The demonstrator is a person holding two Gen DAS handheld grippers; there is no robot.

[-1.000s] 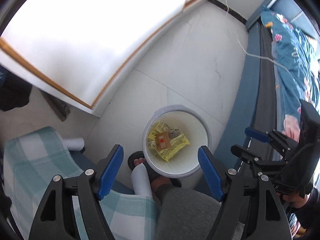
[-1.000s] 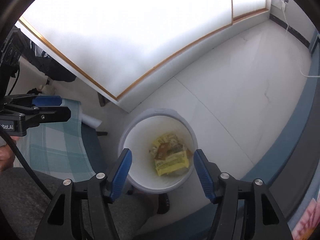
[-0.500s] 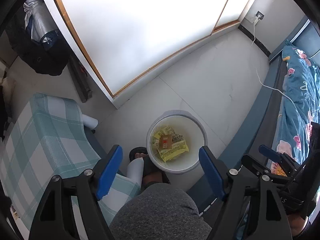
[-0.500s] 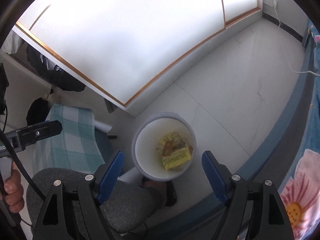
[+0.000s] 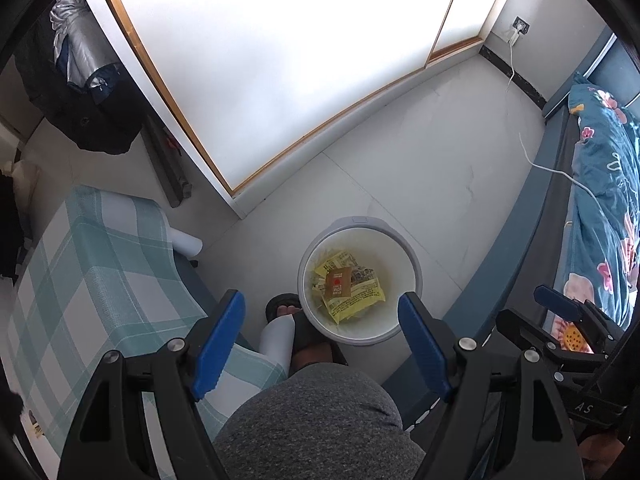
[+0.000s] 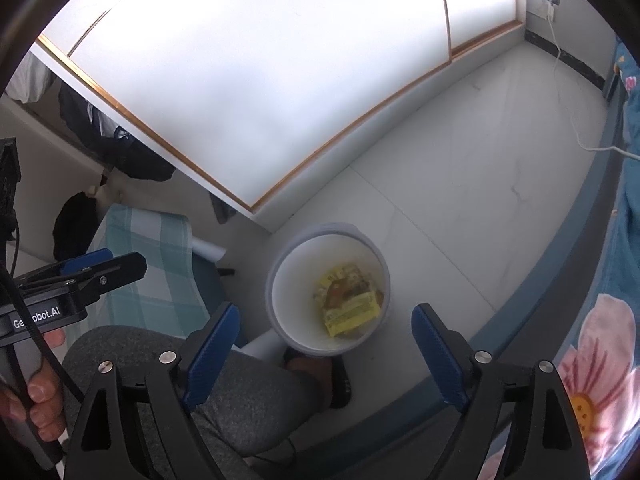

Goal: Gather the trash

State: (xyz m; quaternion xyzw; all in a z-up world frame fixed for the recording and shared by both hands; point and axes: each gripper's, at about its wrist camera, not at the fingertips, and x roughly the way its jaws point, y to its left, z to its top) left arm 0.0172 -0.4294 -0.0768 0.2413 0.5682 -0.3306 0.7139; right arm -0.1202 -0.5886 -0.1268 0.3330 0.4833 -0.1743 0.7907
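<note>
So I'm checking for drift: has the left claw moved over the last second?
Yes. The left claw has pulled up and away from the white bin: the bin looks smaller now, and more of the floor and the bed shows.

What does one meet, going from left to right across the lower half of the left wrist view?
Checked cloth → foot → bin holding yellow wrappers → bed frame → flowered bedding.
</note>
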